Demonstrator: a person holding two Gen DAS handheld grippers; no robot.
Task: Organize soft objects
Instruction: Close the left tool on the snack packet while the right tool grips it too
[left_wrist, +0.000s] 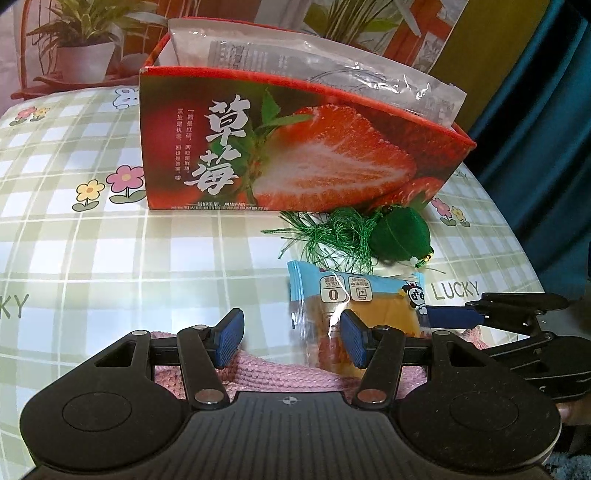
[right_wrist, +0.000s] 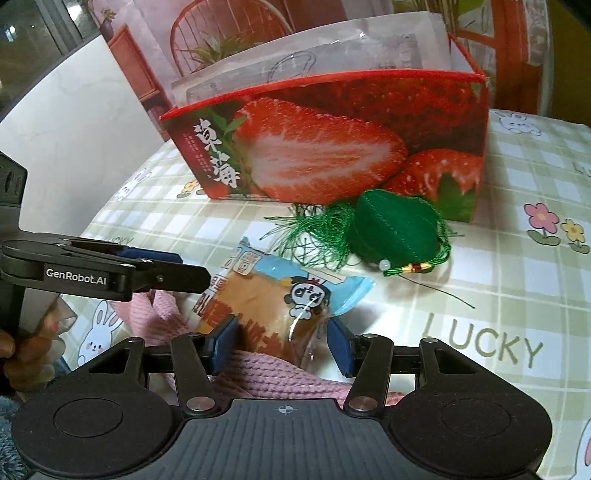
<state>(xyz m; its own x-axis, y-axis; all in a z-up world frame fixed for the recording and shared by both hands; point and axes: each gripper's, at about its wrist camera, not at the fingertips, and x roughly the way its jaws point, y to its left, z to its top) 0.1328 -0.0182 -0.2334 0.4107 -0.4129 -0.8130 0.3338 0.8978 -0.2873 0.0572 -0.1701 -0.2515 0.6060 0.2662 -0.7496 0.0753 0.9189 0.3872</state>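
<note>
The red strawberry box (left_wrist: 303, 147) stands on the checked tablecloth (left_wrist: 110, 251), and clear plastic packets (left_wrist: 332, 66) stick up out of it. Directly in front of the box, touching its lower front edge, lies a green tasselled ornament (right_wrist: 395, 230). In front of the ornament, farther from the box, lies a blue snack packet (right_wrist: 295, 295) with an orange cake inside. A pink knitted cloth (right_wrist: 273, 373) lies still farther from the box, under the near end of the packet.

The right gripper (right_wrist: 282, 345) is low over the cloth, on the side away from the box. Its blue pads (right_wrist: 225, 345) stand on either side of the near end of the packet, close to the wrapper, but I cannot tell if they press on it.

The left gripper (left_wrist: 291, 338) is beside it, also on the side away from the box. Its jaws are apart with nothing between them. The packet lies just behind its right pad (left_wrist: 354, 341), and the pink cloth is below the fingers.
</note>
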